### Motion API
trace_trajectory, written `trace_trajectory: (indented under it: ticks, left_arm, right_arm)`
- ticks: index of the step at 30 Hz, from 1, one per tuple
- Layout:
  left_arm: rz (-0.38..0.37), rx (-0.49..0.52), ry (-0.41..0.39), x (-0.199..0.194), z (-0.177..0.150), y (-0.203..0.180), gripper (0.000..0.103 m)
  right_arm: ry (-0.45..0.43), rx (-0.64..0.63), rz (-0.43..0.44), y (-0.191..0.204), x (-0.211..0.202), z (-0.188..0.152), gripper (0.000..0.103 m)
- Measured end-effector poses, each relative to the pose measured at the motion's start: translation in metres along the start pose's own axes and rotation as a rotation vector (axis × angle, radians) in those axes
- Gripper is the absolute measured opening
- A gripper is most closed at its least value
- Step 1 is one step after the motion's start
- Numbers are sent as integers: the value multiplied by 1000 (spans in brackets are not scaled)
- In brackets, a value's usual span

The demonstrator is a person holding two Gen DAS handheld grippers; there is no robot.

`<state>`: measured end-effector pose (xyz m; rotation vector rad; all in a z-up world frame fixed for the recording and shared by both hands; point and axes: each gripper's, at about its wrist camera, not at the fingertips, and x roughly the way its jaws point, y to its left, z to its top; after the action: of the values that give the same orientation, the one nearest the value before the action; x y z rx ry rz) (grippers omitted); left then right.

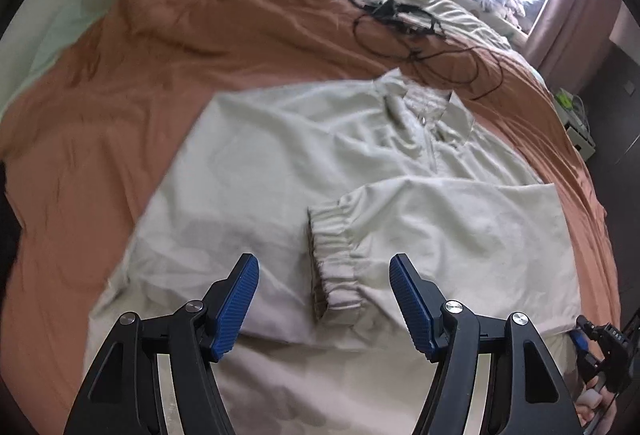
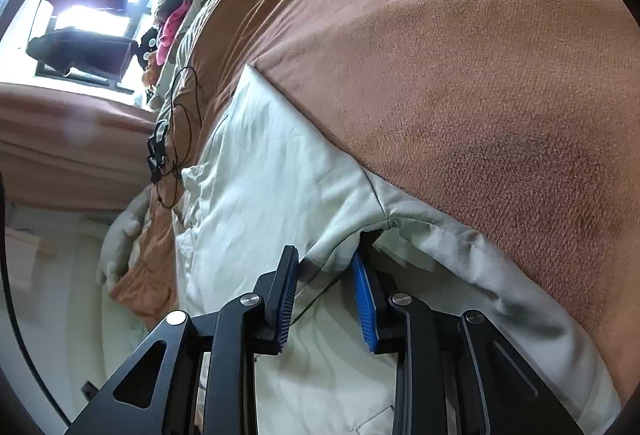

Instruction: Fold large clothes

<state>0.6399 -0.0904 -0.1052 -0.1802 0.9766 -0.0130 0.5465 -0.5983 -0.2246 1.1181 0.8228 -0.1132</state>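
Across the bed's rust-brown blanket [image 1: 120, 107] lay the pale zip-neck jacket [image 1: 248, 163], one sleeve folded over its front, elastic cuff [image 1: 332, 259] near the middle. My left gripper [image 1: 324, 299] hung spread above that cuff, holding nothing. My right gripper [image 2: 325, 291] had the jacket's edge between its parted pads; whether it pinched, I couldn't tell.

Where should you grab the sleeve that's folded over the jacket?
Probably at the elastic cuff of the sleeve. It is the thick, gathered end lying loose on top of the jacket, so the open left gripper could come straight down over it from the near side.
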Motion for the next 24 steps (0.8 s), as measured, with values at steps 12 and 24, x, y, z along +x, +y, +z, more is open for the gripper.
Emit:
trace_trajectory:
  ticks: [12, 24]
  left_arm:
    - [3, 60, 172, 91, -34, -7, 45]
    - [-9, 31, 108, 40, -36, 12, 56]
  right_arm:
    - [-34, 66, -7, -12, -6, 8, 28]
    - [-60, -72, -55, 6, -37, -9, 68]
